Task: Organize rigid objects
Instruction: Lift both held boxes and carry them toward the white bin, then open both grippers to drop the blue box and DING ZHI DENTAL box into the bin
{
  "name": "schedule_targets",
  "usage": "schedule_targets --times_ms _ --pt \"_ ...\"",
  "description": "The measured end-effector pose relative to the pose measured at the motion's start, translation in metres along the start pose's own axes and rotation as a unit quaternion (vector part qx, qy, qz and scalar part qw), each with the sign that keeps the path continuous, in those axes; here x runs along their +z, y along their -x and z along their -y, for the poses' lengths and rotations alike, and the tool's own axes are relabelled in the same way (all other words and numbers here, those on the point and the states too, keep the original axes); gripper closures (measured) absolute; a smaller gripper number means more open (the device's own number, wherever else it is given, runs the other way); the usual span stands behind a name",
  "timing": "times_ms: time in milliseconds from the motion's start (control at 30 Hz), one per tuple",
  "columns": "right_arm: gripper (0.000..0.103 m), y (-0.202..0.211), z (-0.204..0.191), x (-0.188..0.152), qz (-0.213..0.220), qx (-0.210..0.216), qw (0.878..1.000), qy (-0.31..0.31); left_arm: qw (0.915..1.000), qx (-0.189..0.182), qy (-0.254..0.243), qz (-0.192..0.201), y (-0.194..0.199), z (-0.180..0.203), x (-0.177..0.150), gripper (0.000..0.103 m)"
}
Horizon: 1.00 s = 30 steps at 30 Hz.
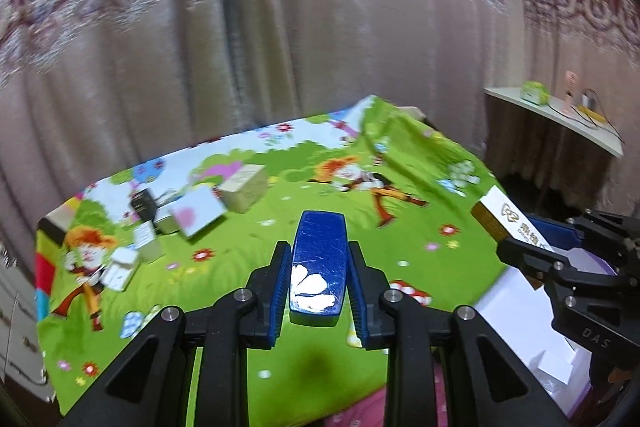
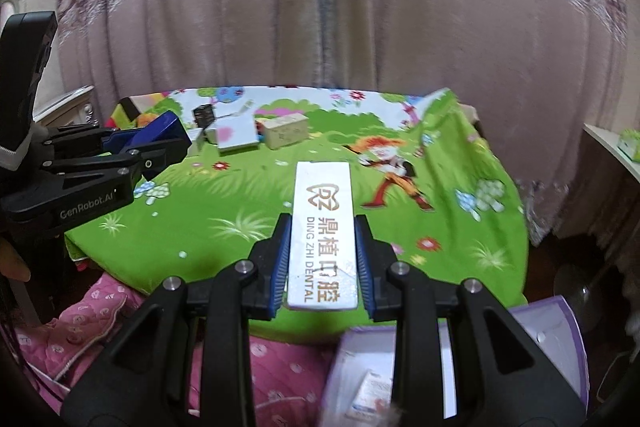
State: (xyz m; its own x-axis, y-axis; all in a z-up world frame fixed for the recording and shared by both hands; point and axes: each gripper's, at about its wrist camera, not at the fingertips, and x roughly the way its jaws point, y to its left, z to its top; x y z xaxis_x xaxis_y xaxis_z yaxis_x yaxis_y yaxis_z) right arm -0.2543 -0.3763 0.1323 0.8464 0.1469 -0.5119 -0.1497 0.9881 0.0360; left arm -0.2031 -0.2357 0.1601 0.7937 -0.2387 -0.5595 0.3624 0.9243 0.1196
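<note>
A blue box (image 1: 318,267), long and narrow with a white petal mark on its near end, is pinched between the blue pads of the left gripper (image 1: 319,281) at the lower centre of the left wrist view. It is held above a bed cover (image 1: 280,219) printed in bright green with cartoon figures and flowers. The same box is seen at the middle left of the right wrist view (image 2: 162,133), clamped in that gripper (image 2: 160,151).

A white box (image 2: 323,235) lettered "DING ZHI DENTAL" in gold is gripped by the right gripper (image 2: 323,255) at the lower centre of the right wrist view, its pads pressed against the long sides. In the left wrist view this box (image 1: 516,223) is found at the right edge, in the right gripper (image 1: 532,247).

A cluster of small boxes (image 1: 200,215) is seen on the cover at the middle left of the left wrist view: a pale one with a pink spot, a beige carton behind it, a black one to the left and several small white ones nearer the camera. The group is blurred.

An open purple-edged container (image 2: 552,339) holding white packets is seen at the lower right of the right wrist view, beside a pink quilted cloth (image 2: 280,371). A draped curtain (image 1: 280,47) fills the background, and a white shelf (image 1: 560,119) with small items is seen at the right of the left wrist view.
</note>
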Motion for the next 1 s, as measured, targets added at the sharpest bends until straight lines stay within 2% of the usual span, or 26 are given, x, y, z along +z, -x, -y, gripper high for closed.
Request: schedule_targets --times_ms 367,533,767,1000 --pt "0.069 0.021 0.047 -0.026 -0.009 -0.046 0.997 -0.055 0.9971 -0.048 -0.057 -0.014 -0.014 0.058 0.009 0.075" --pt "0.069 0.029 0.062 -0.032 -0.008 -0.067 0.996 -0.065 0.9932 -0.069 -0.091 -0.022 -0.025 0.087 0.011 0.075" --pt "0.069 0.042 0.087 -0.046 -0.013 -0.105 0.990 -0.087 0.9840 -0.111 -0.132 -0.044 -0.038 0.132 0.007 0.075" --pt "0.069 0.050 0.114 -0.067 -0.035 -0.139 0.983 -0.113 0.9698 -0.146 -0.180 -0.075 -0.048 0.176 -0.010 0.075"
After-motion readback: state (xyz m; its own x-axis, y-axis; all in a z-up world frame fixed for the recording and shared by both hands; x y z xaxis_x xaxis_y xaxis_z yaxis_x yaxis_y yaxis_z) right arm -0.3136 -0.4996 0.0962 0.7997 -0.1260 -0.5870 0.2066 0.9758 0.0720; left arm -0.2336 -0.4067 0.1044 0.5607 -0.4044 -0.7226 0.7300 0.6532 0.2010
